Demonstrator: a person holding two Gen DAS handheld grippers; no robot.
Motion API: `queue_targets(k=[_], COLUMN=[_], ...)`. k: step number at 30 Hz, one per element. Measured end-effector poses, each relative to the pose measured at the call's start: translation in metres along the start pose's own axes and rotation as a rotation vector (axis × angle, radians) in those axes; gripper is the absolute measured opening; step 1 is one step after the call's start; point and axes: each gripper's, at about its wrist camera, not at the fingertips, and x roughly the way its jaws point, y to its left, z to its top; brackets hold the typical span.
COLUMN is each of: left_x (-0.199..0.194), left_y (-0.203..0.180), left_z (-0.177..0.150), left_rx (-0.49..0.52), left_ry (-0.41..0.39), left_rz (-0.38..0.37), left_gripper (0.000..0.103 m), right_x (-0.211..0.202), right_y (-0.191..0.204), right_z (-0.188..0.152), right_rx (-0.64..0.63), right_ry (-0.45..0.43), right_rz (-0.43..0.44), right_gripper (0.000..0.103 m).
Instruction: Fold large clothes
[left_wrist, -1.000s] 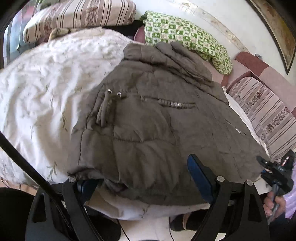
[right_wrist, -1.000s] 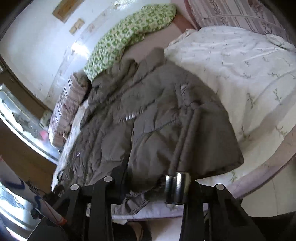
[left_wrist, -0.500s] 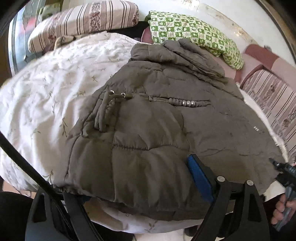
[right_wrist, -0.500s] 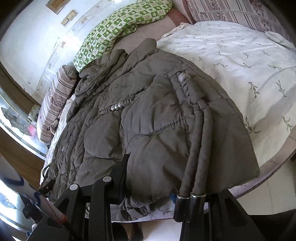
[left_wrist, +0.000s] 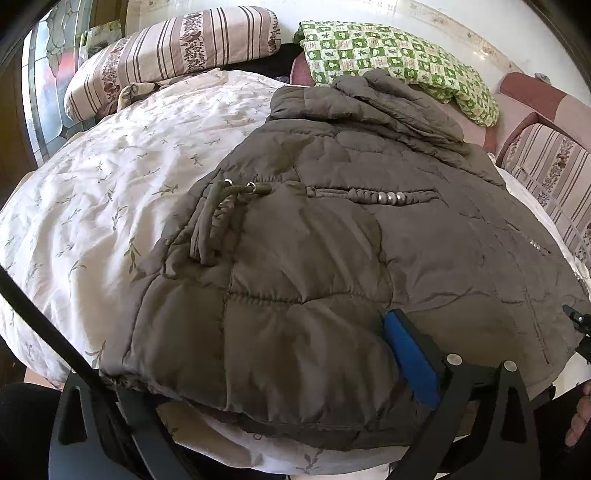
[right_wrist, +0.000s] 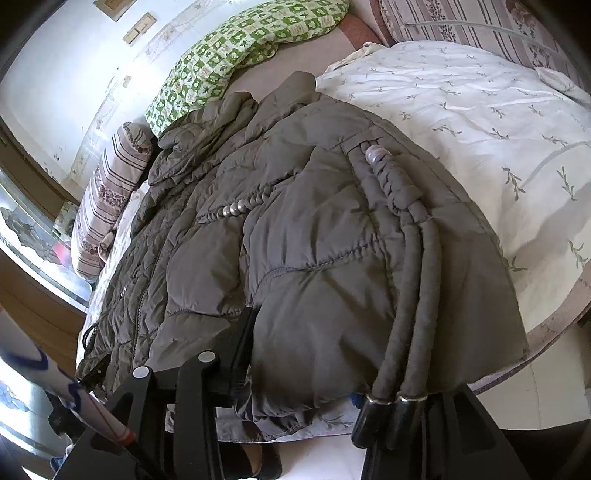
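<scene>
The left gripper (left_wrist: 266, 373) straddles the near hem of the jacket (left_wrist: 332, 266), its fingers spread wide with a thick roll of padded cloth between them: the blue-padded finger (left_wrist: 410, 354) rests on top of the cloth, the other sits under the hem's edge. Whether it presses the cloth I cannot tell. The right gripper (right_wrist: 332, 369) stands at the same hem further along, fingers likewise wide apart around the bunched edge, and the jacket's two cords (right_wrist: 410, 295) hang down over its far finger.

The jacket lies spread on the quilt (left_wrist: 110, 177), hood end away from the grippers, hem hanging over the bed's near edge. Beyond the hood lie a green checked pillow (left_wrist: 399, 55) and a striped pillow (left_wrist: 173, 48).

The step in hand looks like taking hold of the hem at two points for the first fold. Next, both grippers need a firm pinch on the thick cloth, then a level lift that carries the hem toward the hood; the slippery padding and loose cords may slide out.
</scene>
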Motion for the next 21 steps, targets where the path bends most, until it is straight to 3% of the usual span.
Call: queue_targets(k=[3, 6, 11, 13, 21], left_x=[-0.001, -0.004, -0.016, -0.019, -0.014], left_y=[-0.002, 0.000, -0.004, -0.008, -0.007], left_z=[0.000, 0.000, 0.000, 0.000, 0.003], left_rx=[0.005, 0.006, 0.037, 0.057, 0.053], left_ry=[-0.007, -0.017, -0.078, -0.094, -0.085], left_rz=[0.007, -0.009, -0.001, 0.019, 0.020], left_gripper=[0.099, 0.093, 0.057, 0.051, 0.050], right_x=[0.000, -0.006, -0.008, -0.004, -0.005], right_y=[0.001, 0.004, 0.018, 0.019, 0.019], right_z=[0.000, -0.001, -0.004, -0.005, -0.006], right_rx=[-0.008, -0.017, -0.105, -0.109, -0.120], right_ry=[-0.001, -0.030, -0.054, -0.043, -0.052], right_rz=[-0.007, 0.002, -0.053, -0.072, -0.077], right_gripper=[0.043, 0.029, 0.026, 0.026, 0.026])
